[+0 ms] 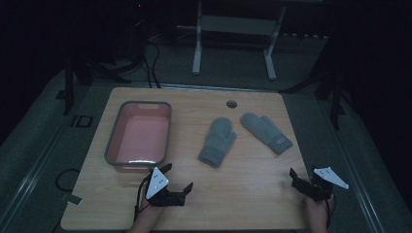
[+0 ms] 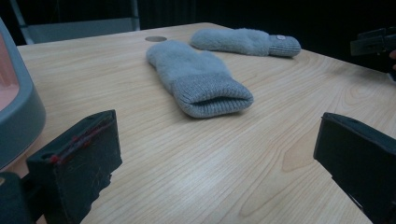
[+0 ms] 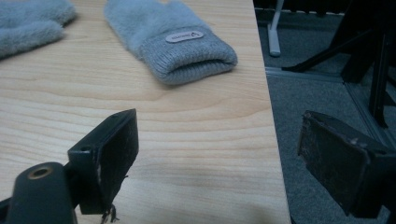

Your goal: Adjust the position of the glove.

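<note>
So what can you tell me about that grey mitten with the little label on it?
The labelled mitten is grey and fuzzy, knitted by the look of it, with a ribbed cuff that gapes slightly open and a small pale oval tag sewn just above the cuff. It lies flat on the wooden table near the right edge, slanted, cuff toward the person, thumb out to one side. The second mitten lies beside it, apart. Nothing touches it but the tabletop.
</note>
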Available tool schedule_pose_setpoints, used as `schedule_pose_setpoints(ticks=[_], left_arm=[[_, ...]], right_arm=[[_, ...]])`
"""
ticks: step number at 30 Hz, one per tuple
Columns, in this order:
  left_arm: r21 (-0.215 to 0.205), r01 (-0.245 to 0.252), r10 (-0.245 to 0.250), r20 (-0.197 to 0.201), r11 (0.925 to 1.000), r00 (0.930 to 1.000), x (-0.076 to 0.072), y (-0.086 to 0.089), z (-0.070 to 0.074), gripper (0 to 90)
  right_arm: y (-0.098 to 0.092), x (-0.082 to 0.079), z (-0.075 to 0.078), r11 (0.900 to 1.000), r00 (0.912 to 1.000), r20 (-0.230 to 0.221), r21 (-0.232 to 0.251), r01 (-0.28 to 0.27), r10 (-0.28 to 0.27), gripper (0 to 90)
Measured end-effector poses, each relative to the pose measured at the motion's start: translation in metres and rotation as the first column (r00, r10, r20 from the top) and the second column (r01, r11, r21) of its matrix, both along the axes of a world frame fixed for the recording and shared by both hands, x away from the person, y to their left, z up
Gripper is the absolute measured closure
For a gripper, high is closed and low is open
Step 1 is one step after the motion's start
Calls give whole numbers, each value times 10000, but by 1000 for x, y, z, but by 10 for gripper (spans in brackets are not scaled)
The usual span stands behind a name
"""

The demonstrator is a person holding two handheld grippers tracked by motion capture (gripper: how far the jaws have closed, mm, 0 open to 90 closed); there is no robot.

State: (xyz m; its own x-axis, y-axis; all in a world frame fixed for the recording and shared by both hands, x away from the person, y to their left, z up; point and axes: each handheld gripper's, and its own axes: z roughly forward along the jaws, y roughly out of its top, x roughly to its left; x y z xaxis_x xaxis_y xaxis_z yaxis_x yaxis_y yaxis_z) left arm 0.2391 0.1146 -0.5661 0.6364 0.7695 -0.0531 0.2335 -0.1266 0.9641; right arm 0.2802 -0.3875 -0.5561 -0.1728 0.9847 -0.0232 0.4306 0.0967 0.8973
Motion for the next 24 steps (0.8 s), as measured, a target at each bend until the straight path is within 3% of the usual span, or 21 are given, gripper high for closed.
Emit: schedule_pose_setpoints(ticks=[5, 12, 13, 14, 20, 24], left_arm=[[12, -9, 9, 35, 10000, 10000, 0, 0, 0, 10], [47, -44, 44, -17, 10000, 10000, 0, 0, 0, 10], [73, -25, 25, -30, 10000, 10000, -1, 0, -1, 10], [74, -15, 15, -27, 10000, 10000, -1, -1, -1, 10], [71, -30, 30, -25, 10000, 10000, -1, 0, -1, 10], [81, -49, 50, -19, 10000, 10000, -2, 0, -1, 10]], right_arm=[[-1, 0, 1, 9995, 9994, -351, 311, -60, 71, 128], [1, 1, 13, 9994, 9997, -211, 306, -144, 150, 135], [0, 5, 18, 9976, 9978, 97, 238, -656, 653, 141], [-1, 7, 20, 9962, 9965, 82, 245, -839, 837, 144], [0, 16, 24, 9952, 9950, -189, -13, -976, 976, 150], [8, 27, 29, 9820, 9825, -91, -328, -1862, 1860, 142]])
